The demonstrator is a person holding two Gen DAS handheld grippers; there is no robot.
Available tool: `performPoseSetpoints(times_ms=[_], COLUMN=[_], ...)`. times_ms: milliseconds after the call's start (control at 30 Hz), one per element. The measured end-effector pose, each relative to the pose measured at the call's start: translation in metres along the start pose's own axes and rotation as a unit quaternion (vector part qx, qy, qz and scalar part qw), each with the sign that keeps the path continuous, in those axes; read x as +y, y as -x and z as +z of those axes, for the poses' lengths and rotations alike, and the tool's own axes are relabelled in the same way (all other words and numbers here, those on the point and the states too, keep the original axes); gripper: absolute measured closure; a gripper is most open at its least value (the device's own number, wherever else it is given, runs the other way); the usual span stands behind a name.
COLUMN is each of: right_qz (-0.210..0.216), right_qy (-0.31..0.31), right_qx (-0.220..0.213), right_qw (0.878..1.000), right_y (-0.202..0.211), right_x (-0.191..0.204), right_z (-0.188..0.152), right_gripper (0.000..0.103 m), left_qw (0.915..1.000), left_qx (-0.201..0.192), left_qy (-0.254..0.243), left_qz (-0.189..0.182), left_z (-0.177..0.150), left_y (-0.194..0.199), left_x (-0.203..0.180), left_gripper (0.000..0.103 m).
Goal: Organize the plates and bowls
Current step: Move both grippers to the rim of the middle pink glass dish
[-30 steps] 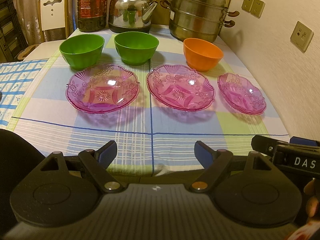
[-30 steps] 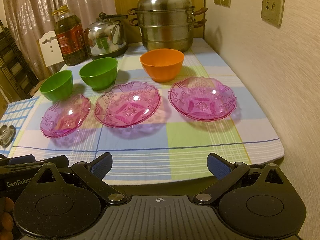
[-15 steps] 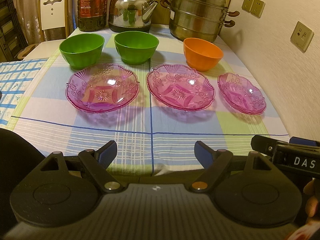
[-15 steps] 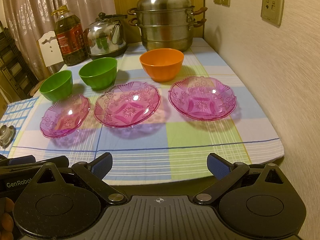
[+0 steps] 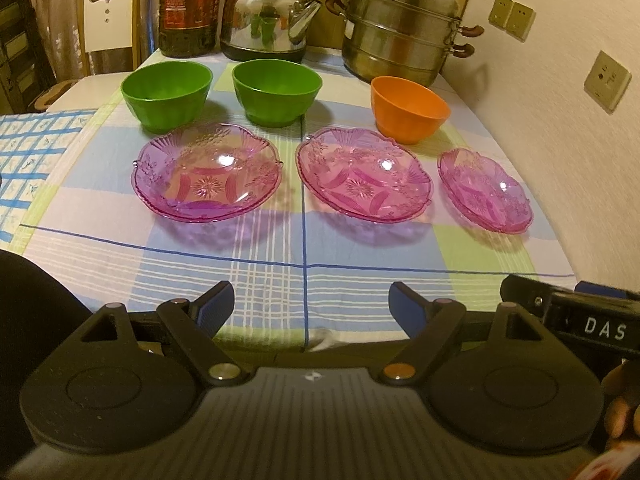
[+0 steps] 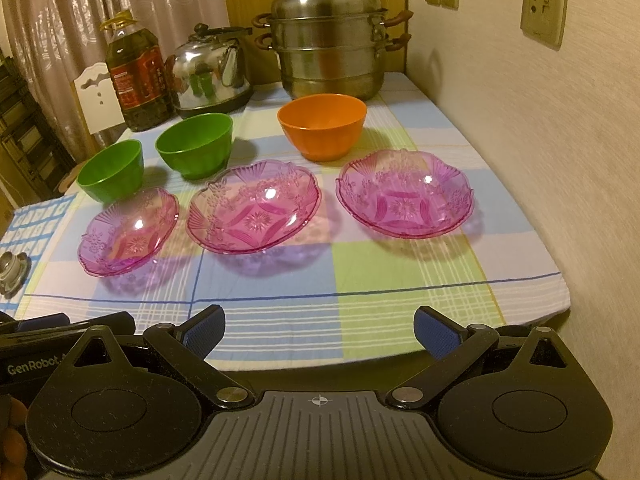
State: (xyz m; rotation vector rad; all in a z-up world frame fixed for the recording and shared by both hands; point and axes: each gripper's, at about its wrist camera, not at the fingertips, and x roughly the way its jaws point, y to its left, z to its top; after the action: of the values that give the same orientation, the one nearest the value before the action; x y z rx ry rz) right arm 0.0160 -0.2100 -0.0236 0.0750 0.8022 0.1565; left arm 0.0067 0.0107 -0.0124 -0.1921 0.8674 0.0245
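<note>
3 empty pink glass plates (image 5: pixel 206 174) (image 5: pixel 364 176) (image 5: pixel 484 190) in a row on a checked tablecloth (image 5: pixel 280 272); behind, 2 empty green bowls (image 5: pixel 166 94) (image 5: pixel 277 90) and 1 orange bowl (image 5: pixel 408 108). Steamer pot (image 6: pixel 326 40), kettle (image 6: pixel 210 76), oil bottle (image 6: pixel 138 76) at back, wall on right. Left gripper (image 5: pixel 308 308) and right gripper (image 6: pixel 318 330) at near edge, spread wide, holding nothing
</note>
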Motion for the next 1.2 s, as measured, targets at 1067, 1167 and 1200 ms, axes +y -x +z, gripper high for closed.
performPoseSetpoints(times_ms=[1067,1167,1200], right_qz=[0.142,0.144,0.144], right_qy=[-0.034,-0.049,-0.05], right_qx=[0.049,0.056,0.059], right_qw=[0.988,0.987,0.987], right_y=[-0.16,-0.173,-0.177], right_x=[0.146,0.147,0.148], right_z=[0.042,0.043,0.042], right_gripper=[0.048,0.049,0.05], left_qw=[0.9926,0.9928,0.9926], left_qx=[-0.004,0.006,0.009], left_qy=[0.102,0.105,0.107], left_qz=[0.066,0.057,0.056], left_z=[0.098,0.099,0.099], left_y=[-0.117,-0.129,-0.132], left_x=[0.188,0.193,0.194], left_gripper=[0.049,0.06,0.062])
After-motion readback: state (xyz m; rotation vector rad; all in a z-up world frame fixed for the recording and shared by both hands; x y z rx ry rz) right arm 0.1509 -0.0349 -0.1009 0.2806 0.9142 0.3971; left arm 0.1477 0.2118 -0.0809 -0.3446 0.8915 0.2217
